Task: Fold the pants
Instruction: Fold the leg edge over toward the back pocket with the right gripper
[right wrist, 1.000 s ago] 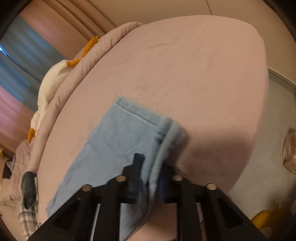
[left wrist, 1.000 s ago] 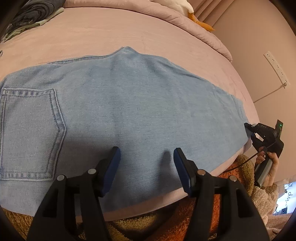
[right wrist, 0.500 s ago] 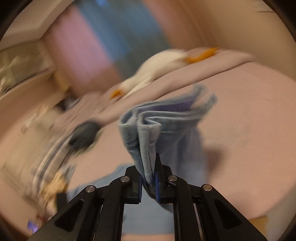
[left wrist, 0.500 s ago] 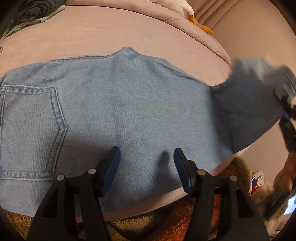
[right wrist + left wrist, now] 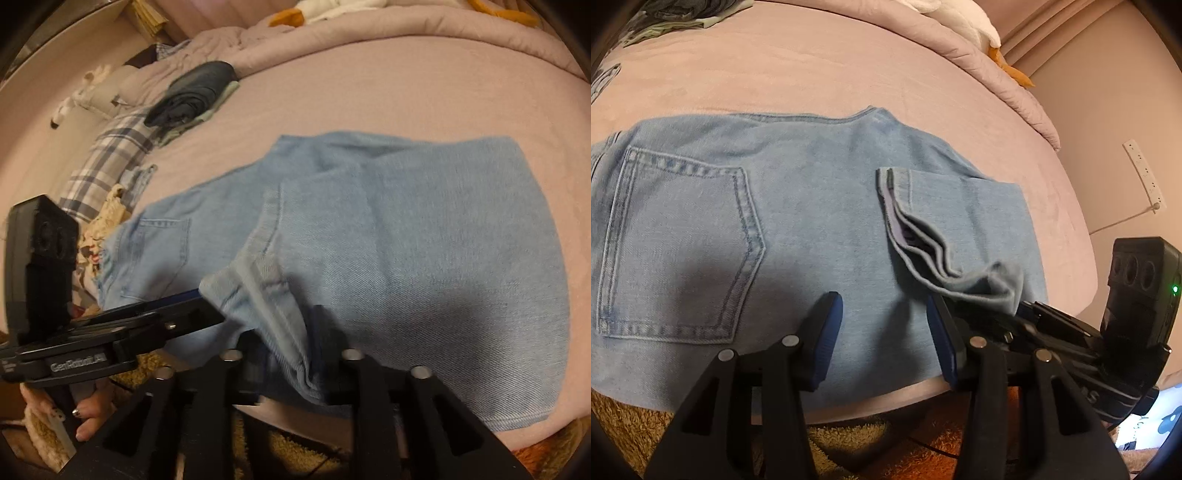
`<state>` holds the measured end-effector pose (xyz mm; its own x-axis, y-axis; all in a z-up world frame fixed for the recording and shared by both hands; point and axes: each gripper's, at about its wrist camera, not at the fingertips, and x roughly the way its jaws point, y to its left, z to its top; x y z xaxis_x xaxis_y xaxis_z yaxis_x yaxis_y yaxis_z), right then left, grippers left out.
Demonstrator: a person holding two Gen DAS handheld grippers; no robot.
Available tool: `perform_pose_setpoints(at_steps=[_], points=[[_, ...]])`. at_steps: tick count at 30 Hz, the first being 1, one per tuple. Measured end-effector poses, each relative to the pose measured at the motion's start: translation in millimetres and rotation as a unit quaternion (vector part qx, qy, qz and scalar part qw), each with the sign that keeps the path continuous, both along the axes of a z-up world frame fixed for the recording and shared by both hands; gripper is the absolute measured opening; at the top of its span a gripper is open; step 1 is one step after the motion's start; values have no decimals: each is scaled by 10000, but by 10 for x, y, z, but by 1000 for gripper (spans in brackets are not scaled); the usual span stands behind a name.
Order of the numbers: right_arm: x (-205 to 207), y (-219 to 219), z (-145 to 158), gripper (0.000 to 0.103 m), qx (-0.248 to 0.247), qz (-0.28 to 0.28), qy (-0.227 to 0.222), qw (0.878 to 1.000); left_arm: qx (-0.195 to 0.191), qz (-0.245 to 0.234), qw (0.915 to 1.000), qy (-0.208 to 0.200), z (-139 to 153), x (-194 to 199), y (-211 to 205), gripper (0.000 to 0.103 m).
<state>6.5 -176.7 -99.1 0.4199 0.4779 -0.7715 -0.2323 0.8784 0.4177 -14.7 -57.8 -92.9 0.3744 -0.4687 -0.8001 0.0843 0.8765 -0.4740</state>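
Note:
Light blue jeans (image 5: 812,206) lie flat on the pink bed, back pocket (image 5: 676,251) at the left. The leg ends are folded back over the thighs, and their stacked hems (image 5: 897,206) rest on top. My left gripper (image 5: 884,332) hovers over the jeans near the bed's front edge. Its jaws are closing, with nothing pinched between them. In the right wrist view the hem corner (image 5: 280,317) hangs loosely between the fingers of my right gripper (image 5: 291,354), whose jaws are opening. The right tool's black body (image 5: 1071,332) sits just right of the left fingers.
Folded dark clothes (image 5: 195,92) and a plaid cloth (image 5: 110,158) lie at the bed's far left. A bunched duvet (image 5: 406,33) and a white plush toy (image 5: 964,18) line the far side. A brown fuzzy rug (image 5: 849,439) lies below the front edge. A hand (image 5: 88,410) holds the left tool.
My right gripper swept the leg hems from the right end of the bed over onto the thighs, then its jaws parted. The left fingers have drawn a little closer together.

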Motion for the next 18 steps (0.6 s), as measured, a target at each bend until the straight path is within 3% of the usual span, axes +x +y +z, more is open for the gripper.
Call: perform_pose_setpoints(at_steps=[1, 2, 7, 11, 16, 18], points=[[-9, -11, -2, 56, 10, 0, -27, 10000, -105, -30, 9999, -21, 26, -5, 13, 47], [-11, -3, 16, 59, 8, 5, -61, 10000, -195, -47, 9998, -30, 43, -3, 24, 47], [-148, -152, 158, 62, 221, 16, -381, 9990, -727, -48, 9973, -17, 114, 87, 81, 48], [-201, -372, 244, 68, 91, -346, -687, 9970, -757, -92, 9971, 17, 115, 165, 26, 48], [-73, -633, 79, 68, 181, -826, -388, 9957, -946, -431, 9939, 366, -52, 321, -193, 46], [-8, -701, -3, 68, 113, -1068, -241, 9939, -797, -574, 9943, 411, -113, 383, -335, 47]])
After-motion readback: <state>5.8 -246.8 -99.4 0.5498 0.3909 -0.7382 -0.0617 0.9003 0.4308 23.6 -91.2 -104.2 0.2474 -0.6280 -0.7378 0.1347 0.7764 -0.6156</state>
